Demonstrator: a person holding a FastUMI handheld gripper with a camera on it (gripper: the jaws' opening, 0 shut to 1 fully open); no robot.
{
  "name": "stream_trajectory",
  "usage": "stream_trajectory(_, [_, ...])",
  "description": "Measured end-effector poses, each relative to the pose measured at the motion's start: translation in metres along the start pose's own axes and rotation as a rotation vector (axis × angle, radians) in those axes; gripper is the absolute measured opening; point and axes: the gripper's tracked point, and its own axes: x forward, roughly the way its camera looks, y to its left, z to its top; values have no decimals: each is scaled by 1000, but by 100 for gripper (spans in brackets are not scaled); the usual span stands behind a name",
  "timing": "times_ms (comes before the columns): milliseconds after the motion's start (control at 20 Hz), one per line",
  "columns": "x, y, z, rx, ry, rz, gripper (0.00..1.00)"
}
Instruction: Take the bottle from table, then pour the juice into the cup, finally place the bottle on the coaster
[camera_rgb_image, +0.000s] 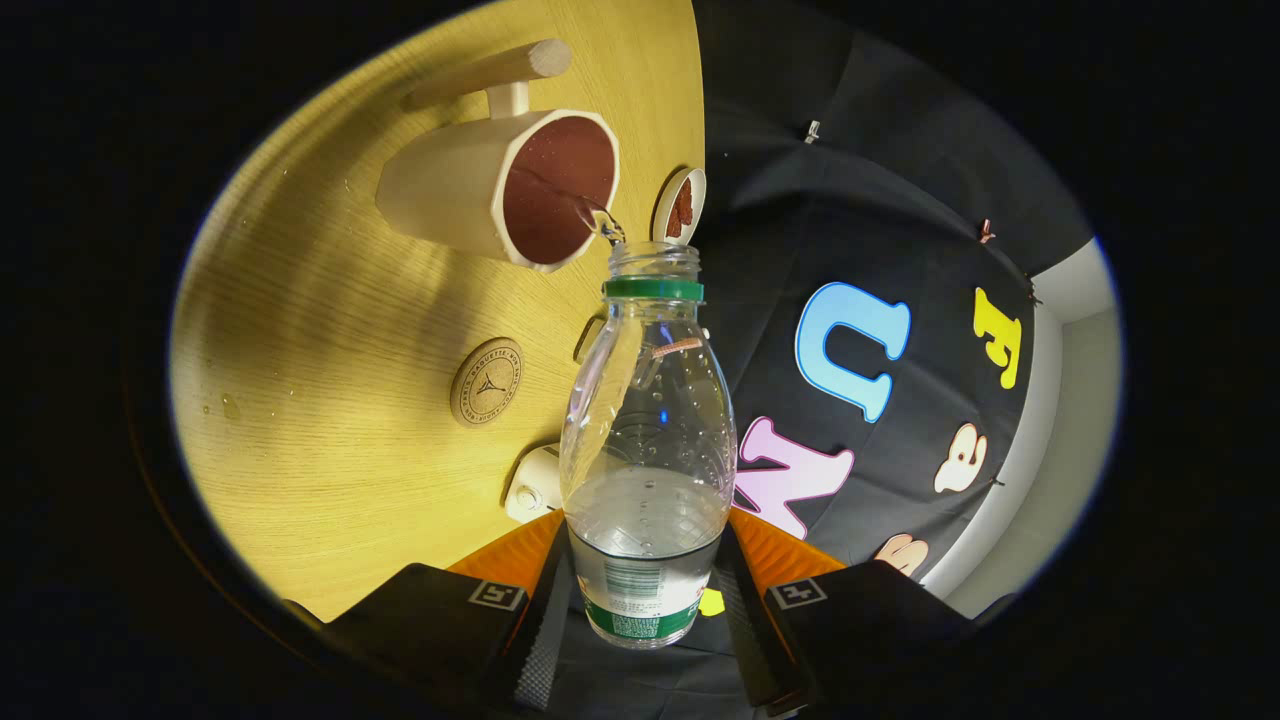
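Observation:
My gripper (640, 590) is shut on the lower body of a clear plastic bottle (648, 420) with a green neck ring and no cap. The bottle is tilted hard over the table, and a thin clear stream (590, 212) runs from its mouth into the cream cup (500, 185). The cup has a reddish-brown inside and a wooden stick handle. Liquid fills the bottle's lower third, near my fingers. A round cork coaster (487, 382) with a printed ring lies on the wooden table (330, 400), between the cup and my fingers.
A small round dish or lid (681, 205) with something reddish in it sits at the table's edge, just beyond the bottle's mouth. A small white object (532, 482) lies on the table beside the bottle's base. Droplets dot the wood. The booth's black cloth wall stands past the table's edge.

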Motion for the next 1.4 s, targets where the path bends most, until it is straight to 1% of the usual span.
stream_trajectory(400, [0,-9,4,-50,-13,-25,73])
stream_trajectory(650, [-1,-21,9,-114,-27,-67,73])
stream_trajectory(850, [-2,-26,15,-173,-47,-83,73])
stream_trajectory(1200, [-3,-32,17,-250,-61,-100,73])
stream_trajectory(1400, [1,-37,17,-268,-62,-100,73])
